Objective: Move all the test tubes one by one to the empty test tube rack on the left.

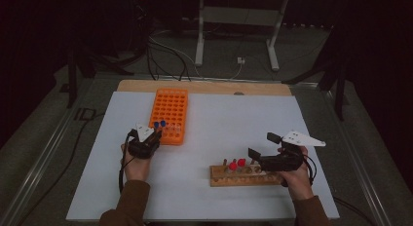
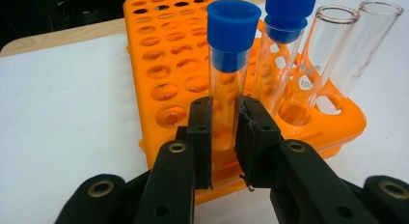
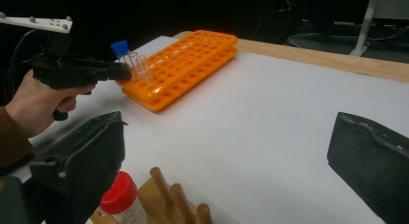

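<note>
My left gripper (image 2: 224, 137) is shut on a clear test tube with a blue cap (image 2: 232, 33), held upright at the near row of the orange rack (image 2: 164, 50). The jaws hide the tube's lower end. Beside it in the rack stand a second blue-capped tube (image 2: 287, 21) and two uncapped glass tubes (image 2: 333, 45). From above, the left gripper (image 1: 157, 133) is at the near end of the orange rack (image 1: 171, 106). My right gripper (image 1: 263, 145) is open, with nothing between its jaws, over the wooden rack (image 1: 243, 176) that holds red-capped tubes (image 1: 237, 163).
Everything rests on a white board (image 1: 219, 123) with a wooden strip (image 1: 204, 86) along its far edge. In the right gripper view the left gripper (image 3: 120, 72) is at the orange rack (image 3: 193, 60), with a red-capped tube (image 3: 119, 188) close by. Cables and stand legs (image 1: 199, 41) lie beyond the table.
</note>
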Motion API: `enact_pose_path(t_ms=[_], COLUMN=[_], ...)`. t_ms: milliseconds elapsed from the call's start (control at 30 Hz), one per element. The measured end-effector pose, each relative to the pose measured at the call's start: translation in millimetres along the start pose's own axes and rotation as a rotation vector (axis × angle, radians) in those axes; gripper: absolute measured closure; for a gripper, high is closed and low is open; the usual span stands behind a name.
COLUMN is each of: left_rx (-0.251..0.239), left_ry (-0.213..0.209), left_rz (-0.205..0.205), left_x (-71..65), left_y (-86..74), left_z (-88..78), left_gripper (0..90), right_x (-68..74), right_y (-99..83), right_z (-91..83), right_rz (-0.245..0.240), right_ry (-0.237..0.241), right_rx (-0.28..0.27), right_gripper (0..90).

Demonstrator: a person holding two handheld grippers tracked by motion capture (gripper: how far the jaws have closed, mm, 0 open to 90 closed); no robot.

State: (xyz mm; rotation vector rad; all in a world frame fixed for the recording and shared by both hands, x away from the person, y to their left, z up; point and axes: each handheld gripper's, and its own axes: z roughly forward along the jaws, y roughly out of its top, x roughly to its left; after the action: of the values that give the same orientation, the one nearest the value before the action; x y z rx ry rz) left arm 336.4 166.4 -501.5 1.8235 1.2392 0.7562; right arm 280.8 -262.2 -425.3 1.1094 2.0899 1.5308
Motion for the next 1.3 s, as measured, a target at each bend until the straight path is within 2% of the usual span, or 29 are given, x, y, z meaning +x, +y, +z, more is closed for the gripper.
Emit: enact_pose_path(t_ms=[167, 367, 600, 800, 967, 1033, 1067, 1167, 1300], left_rx=[-0.001, -0.009, -0.038, -0.085, -0.115, -0.118, -0.125, -0.147, -0.167], left_ry=[-0.008, -0.007, -0.036, -0.04, -0.103, -0.121, -0.124, -0.124, -0.143], left_rz=[-0.019, -0.065, -0.157, -0.163, -0.195, -0.188, -0.182, -0.179, -0.186], left_x=[1.6, 7.1, 15.3, 12.4, 7.8, 3.7, 1.6, -2.0, -4.2], left_y=[-0.1, -2.5, -1.2, 3.1, 9.4, 11.4, 12.0, 13.3, 15.0], left_z=[-0.5, -4.7, -17.8, -32.7, -42.5, -45.0, -46.4, -51.1, -56.3], left_gripper=[76.6, 60.6, 41.9, 23.0, 7.6, 1.3, 1.0, 0.5, 0.5], right_x=[0.5, 1.4, 3.5, 5.2, 7.8, 9.1, 10.1, 13.4, 18.3], right_y=[0.0, -1.3, -1.6, -2.2, -2.3, -3.2, -3.9, -7.5, -14.1], right_z=[0.0, 0.1, 0.6, 0.4, -1.3, -1.9, -2.1, -2.6, -2.6], right_rz=[-0.001, -0.013, -0.021, -0.037, -0.045, -0.055, -0.054, -0.074, -0.096], right_ry=[0.003, 0.009, 0.021, 0.028, 0.054, 0.071, 0.08, 0.117, 0.147], right_rx=[0.001, 0.008, 0.01, 0.013, 0.014, 0.022, 0.031, 0.053, 0.074], right_gripper=[0.1, 0.2, 0.1, 0.2, 1.2, 2.0, 2.5, 8.8, 22.5])
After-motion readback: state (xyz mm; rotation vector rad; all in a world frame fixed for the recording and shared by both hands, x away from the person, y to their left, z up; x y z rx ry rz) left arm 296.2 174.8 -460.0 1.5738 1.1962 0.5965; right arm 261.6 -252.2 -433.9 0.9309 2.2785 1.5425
